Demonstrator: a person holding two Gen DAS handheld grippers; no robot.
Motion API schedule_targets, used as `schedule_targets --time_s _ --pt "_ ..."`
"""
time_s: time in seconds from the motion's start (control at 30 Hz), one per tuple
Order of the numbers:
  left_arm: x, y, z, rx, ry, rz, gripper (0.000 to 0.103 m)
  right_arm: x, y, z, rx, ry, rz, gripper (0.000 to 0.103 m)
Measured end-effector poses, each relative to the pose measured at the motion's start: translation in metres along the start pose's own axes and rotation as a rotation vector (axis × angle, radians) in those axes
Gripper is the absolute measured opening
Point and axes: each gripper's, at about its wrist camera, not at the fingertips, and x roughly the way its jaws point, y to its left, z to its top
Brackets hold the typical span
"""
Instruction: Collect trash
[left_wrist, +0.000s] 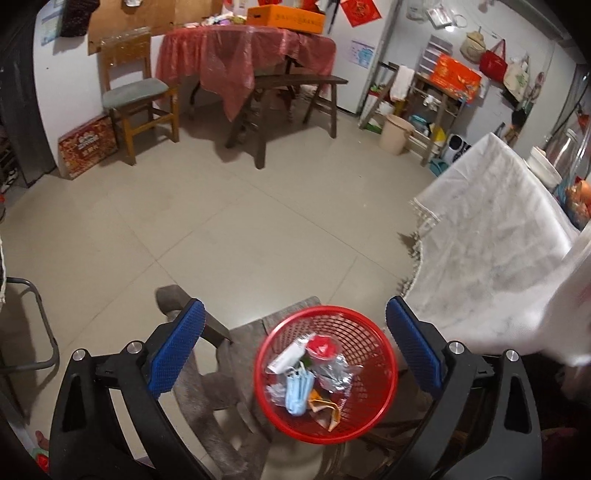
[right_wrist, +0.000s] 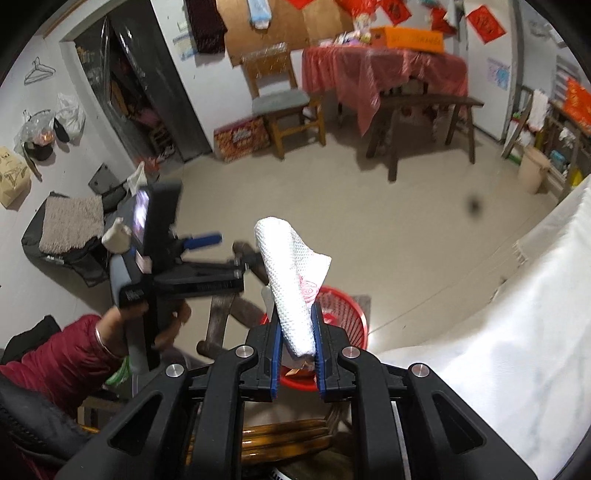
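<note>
Left gripper spread wide, empty, above red basket. Right gripper pinching white paper towel, tilted down over basket rim.

Basket sat on stool, between left gripper fingers, trash inside. Cloth-covered table stood to its right. Right gripper held paper towel above basket; left gripper to its left.
</note>
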Motion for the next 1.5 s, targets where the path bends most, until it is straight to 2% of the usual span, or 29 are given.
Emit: schedule_targets --time_s 0.13,0.33,0.43,0.5,0.83,0.93,0.97,1.0,1.07,1.5 --pt "-0.003 0.01 0.002 -0.01 -0.013 0.012 0.095 0.036 0.005 0.0 -0.013 0.077 0.012 0.016" --pt "-0.002 0.018 0.001 -0.033 0.002 -0.009 0.095 0.084 0.01 -0.003 -0.029 0.151 0.009 0.018" --pt "-0.004 0.022 0.002 -0.043 -0.004 -0.005 0.095 0.103 0.014 -0.001 -0.043 0.161 -0.013 0.027" --pt "-0.005 0.024 0.003 -0.052 -0.005 -0.008 0.095 0.109 0.015 0.001 -0.038 0.151 -0.012 0.037" --pt "-0.005 0.028 0.002 -0.057 0.01 -0.011 0.095 0.096 0.014 -0.001 -0.029 0.121 0.009 0.039" --pt "-0.005 0.026 0.001 -0.056 0.012 -0.013 0.095 0.098 0.013 0.001 -0.029 0.125 0.019 0.044" --pt "-0.005 0.026 0.001 -0.055 0.012 -0.013 0.095 0.099 0.011 0.001 -0.029 0.126 0.018 0.052" --pt "-0.005 0.026 0.001 -0.055 0.012 -0.012 0.095 0.1 0.011 0.001 -0.024 0.124 0.013 0.066" --pt "-0.006 0.026 0.001 -0.056 0.01 -0.012 0.095 0.097 0.009 0.001 -0.006 0.109 0.015 0.077" --pt "-0.01 0.016 0.006 -0.043 0.011 -0.027 0.095 0.067 0.007 0.005 -0.006 0.037 0.004 0.077"
